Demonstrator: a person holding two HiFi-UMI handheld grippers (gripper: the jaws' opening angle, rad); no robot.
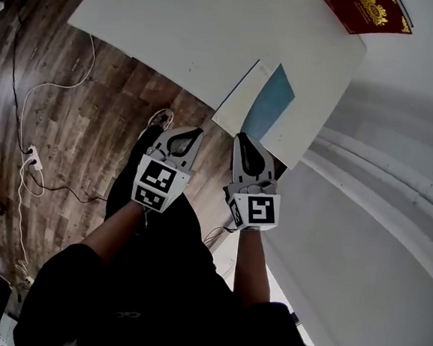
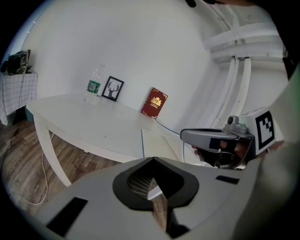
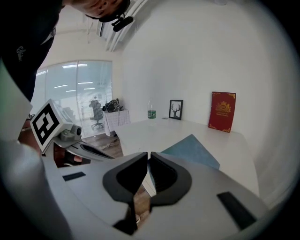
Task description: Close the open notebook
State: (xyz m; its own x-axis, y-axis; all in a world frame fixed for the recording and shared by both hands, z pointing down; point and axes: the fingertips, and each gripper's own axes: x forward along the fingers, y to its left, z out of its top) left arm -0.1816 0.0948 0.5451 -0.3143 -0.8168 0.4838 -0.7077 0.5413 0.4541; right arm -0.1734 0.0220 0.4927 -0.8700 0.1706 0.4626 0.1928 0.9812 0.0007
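White table point(image 1: 177, 22), open notebook point(image 1: 256, 104) at near edge; approach step; our left gripper point(image 1: 197, 133), right gripper point(image 1: 241, 138) pinched together, empty; next we flip one half over.

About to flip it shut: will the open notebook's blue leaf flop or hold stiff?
Likely fairly stiff: the blue leaf shows straight, unsagging edges. The notebook seems thin and light, so it may slide on the smooth table.

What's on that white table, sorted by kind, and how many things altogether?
Open notebook: 1
Red book: 1
Bottle: 1
Picture frame: 1
Total: 4
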